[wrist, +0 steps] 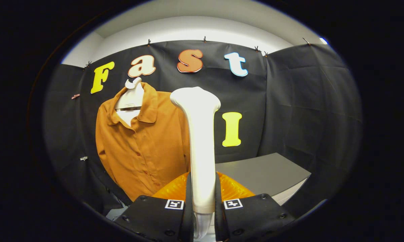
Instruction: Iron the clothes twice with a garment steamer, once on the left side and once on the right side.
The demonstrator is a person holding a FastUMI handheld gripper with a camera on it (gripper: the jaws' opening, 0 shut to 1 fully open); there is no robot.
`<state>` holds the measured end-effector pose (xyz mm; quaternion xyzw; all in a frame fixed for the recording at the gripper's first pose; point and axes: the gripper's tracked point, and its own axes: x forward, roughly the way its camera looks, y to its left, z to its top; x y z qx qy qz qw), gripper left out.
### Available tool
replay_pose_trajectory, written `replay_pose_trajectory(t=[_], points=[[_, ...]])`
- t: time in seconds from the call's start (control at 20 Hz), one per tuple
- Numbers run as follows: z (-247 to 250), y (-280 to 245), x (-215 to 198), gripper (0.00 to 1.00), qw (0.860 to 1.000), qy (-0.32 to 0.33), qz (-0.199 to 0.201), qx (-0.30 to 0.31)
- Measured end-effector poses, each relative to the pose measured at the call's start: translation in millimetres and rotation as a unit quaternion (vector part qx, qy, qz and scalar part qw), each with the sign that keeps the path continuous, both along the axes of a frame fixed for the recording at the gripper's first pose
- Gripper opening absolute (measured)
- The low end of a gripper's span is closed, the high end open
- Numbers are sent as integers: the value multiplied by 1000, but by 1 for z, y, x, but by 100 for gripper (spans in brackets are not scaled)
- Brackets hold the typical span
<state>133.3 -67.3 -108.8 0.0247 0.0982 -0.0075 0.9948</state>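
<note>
Black cloth lines the booth on every side, with a pale wall above it. Against that cloth hangs the shirt, rust-orange and buttoned down the front, on a white hanger whose hook shows at the collar. It hangs upright, beyond the fingers and off to their left.

Nearer in, the steamer stands upright between the fingers, which press on its white handle from both sides, low down near its base. Its flared head rises level with the shirt's collar and covers the shirt's right edge from this angle. The head looks well short of the cloth of the shirt, though depth is hard to judge here. Something orange and ribbed sits just behind the fingers; what it is I cannot tell.

A grey table stands to the right of the steamer, its near corner rounded, its far edge against the cloth.

By my reading the steamer is gripped and lifted, and neither pass has begun. Next comes carrying the head leftward and forward to the shirt's left side, near the shoulder, then drawing it down the fabric while keeping it upright.
</note>
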Motion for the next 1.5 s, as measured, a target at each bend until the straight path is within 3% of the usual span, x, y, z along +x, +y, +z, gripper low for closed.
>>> replay_pose_trajectory(t=[0.65, 1.15, 1.5], points=[[-52, 92, 44, 28, 999, -12, 22, -35], [-79, 104, 88, 28, 997, -44, 1, -66], [-119, 103, 99, 28, 997, -14, 8, -69]])
